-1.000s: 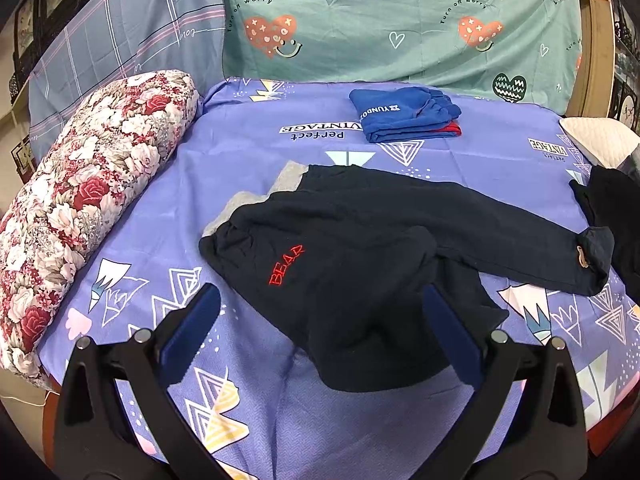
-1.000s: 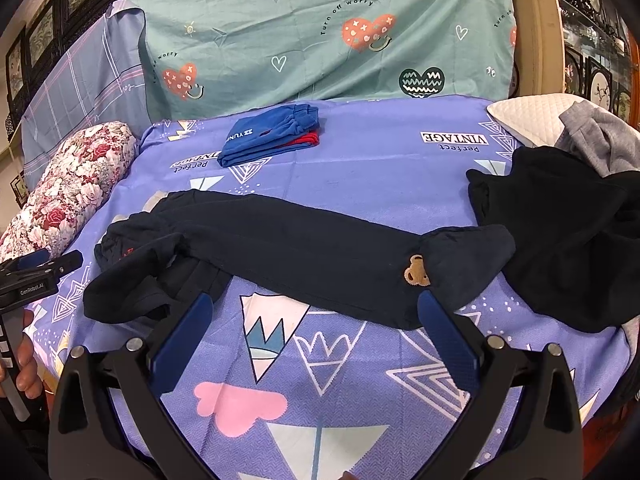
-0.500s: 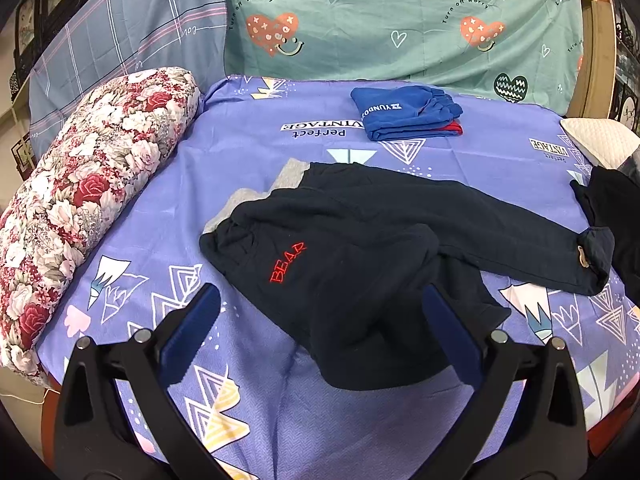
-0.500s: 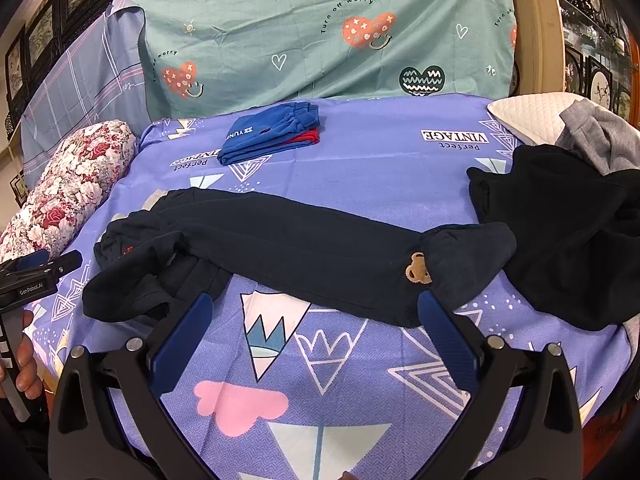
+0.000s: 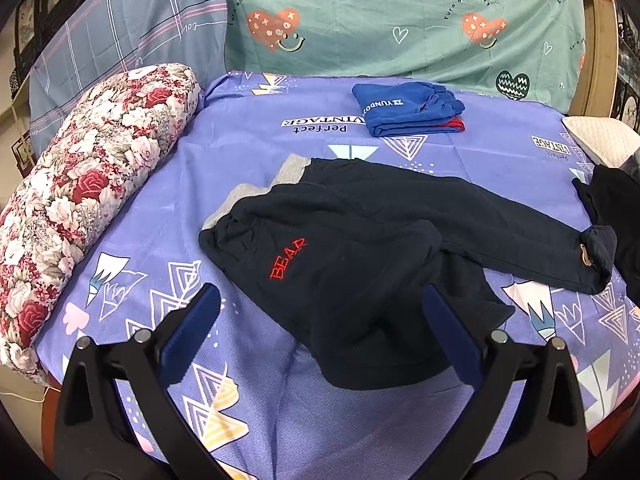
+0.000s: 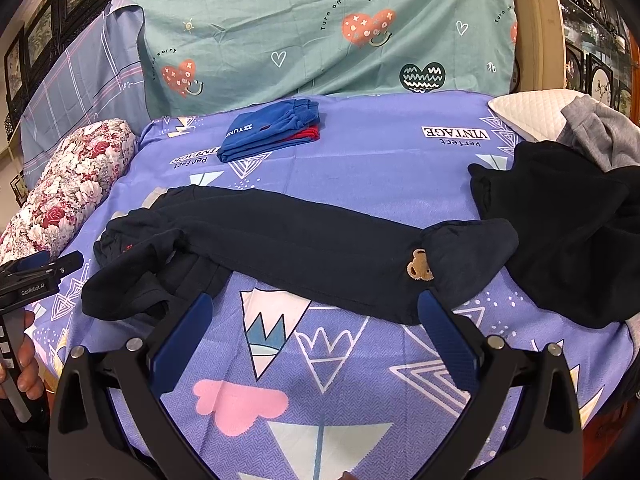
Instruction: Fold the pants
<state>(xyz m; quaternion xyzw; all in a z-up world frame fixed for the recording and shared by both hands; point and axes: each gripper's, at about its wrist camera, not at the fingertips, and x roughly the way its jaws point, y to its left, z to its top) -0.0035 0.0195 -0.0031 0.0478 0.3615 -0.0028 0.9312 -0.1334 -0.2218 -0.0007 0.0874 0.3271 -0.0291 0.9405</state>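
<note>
On the bed, over a purple printed sheet, dark navy pants lie spread but unfolded. Waistband end with grey lining sits toward the floral bolster side; red "BEAR" lettering shows on the hip. One leg runs straight across to the right, its cuff carrying a small brown bear patch. Other leg is bunched and doubled over near the front edge of the bed.

Left gripper hovers above the bunched leg, jaws spread wide, holding nothing, not touching cloth. Right gripper hovers over bare sheet just in front of the straight leg, jaws also spread wide and holding nothing; its right fingertip is near the bear-patch cuff. In the right wrist view the left gripper shows at the far left edge, held by a hand.

Folded blue garment with a red layer under it sits at the back of the bed, well apart from the pants. Black clothing pile lies at the right, just beside the cuff, with a grey garment and white pillow behind it. Green heart-print cloth covers the backrest.
</note>
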